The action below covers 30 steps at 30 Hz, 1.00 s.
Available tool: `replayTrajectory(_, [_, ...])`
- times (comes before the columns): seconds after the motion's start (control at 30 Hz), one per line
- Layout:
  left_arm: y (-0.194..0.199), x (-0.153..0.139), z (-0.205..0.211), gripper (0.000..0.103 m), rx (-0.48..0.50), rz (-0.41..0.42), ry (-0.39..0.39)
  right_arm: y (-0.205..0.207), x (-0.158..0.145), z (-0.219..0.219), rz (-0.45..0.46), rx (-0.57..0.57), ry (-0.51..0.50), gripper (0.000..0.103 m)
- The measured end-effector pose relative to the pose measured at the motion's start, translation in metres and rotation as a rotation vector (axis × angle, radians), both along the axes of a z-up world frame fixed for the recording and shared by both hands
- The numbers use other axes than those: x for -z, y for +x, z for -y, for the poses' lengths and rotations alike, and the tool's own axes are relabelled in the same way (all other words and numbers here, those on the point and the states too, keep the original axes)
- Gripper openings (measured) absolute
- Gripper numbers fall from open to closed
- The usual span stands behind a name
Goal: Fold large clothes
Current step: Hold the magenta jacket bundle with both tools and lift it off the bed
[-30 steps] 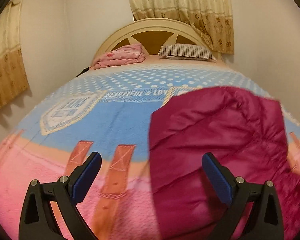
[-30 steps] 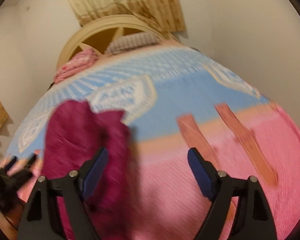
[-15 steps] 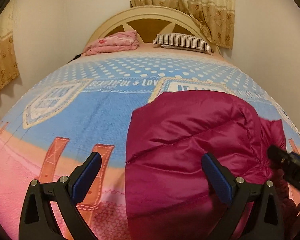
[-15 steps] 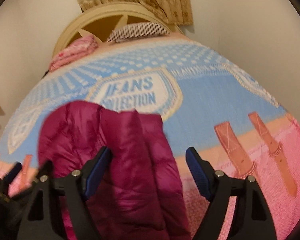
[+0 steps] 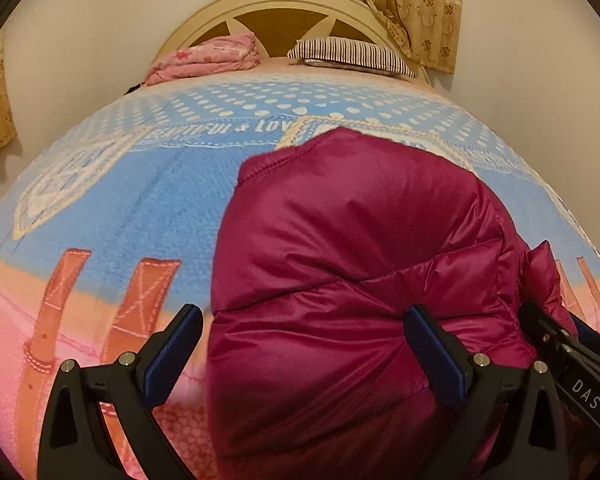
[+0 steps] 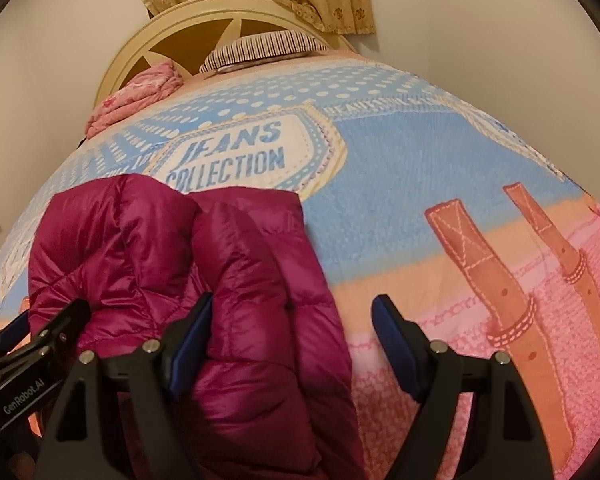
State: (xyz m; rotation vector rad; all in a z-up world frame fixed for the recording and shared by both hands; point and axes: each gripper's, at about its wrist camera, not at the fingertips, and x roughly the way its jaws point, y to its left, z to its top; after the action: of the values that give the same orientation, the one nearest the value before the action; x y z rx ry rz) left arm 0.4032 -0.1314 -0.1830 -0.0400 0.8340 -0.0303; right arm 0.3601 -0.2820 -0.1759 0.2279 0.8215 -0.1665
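Note:
A magenta puffer jacket (image 5: pixel 340 240) lies bunched on the bed, its quilted folds also filling the lower left of the right wrist view (image 6: pixel 240 280). My left gripper (image 5: pixel 304 356) hovers open just over the jacket's near left part, one blue pad beside its left edge and the other over the fabric. My right gripper (image 6: pixel 292 340) stands open over the jacket's right edge, pads not pressing. Each gripper shows in the other's view: the right gripper (image 5: pixel 560 332) at the jacket's far right, the left gripper (image 6: pixel 40 320) at its left.
The bed is covered by a blue, orange and pink printed blanket (image 5: pixel 120 200). A striped pillow (image 5: pixel 352 54) and a folded pink quilt (image 5: pixel 208 58) lie by the cream headboard (image 5: pixel 276 4). Walls run along both sides, with curtains (image 5: pixel 400 0) behind.
Both grippers have sunk toward the jacket, which now looms larger and lies still on the bed. The right gripper has come into the left wrist view.

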Motion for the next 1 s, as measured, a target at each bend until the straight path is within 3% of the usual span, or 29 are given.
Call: replayTrajectory(1.0, [0.009, 0.02, 0.0, 0.102, 0.01, -0.053, -0.042, 0.01, 0.026, 0.004, -0.064, -0.006, 0.031, 0.084])
